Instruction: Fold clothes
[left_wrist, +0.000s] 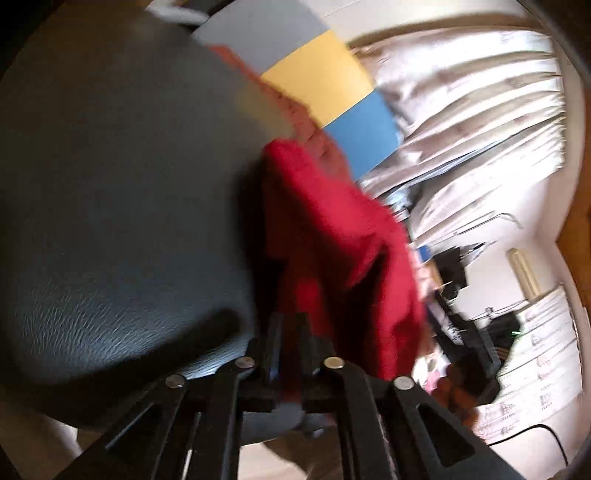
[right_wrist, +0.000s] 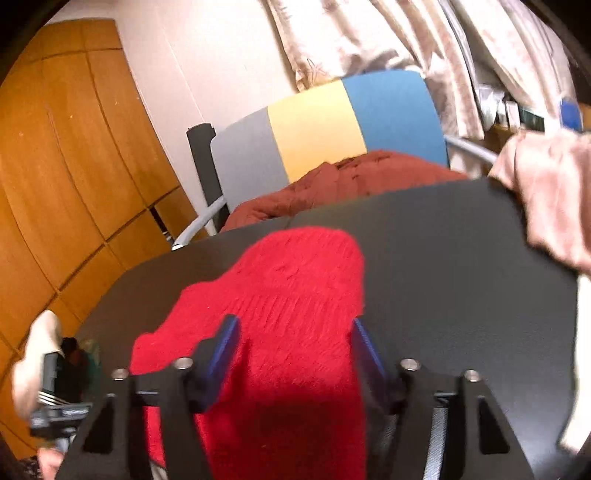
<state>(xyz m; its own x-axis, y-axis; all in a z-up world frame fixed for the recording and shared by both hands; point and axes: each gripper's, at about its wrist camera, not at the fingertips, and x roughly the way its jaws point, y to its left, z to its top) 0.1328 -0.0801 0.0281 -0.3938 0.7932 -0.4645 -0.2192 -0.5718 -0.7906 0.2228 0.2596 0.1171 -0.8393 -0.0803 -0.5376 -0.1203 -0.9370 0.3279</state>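
- The left claw is pinched shut on the red cloth.
- The right claw stands open, holding nothing.
- The cloth's long side runs straight ahead between its fingers, on the dark bench.

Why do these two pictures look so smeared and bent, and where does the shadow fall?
Left wrist view: motion blur smears the red cloth and curtains, and the fisheye lens curves the dark table. Right wrist view: sharper, though the wooden wardrobe bows; shadow darkens the cloth's near end between the fingers.
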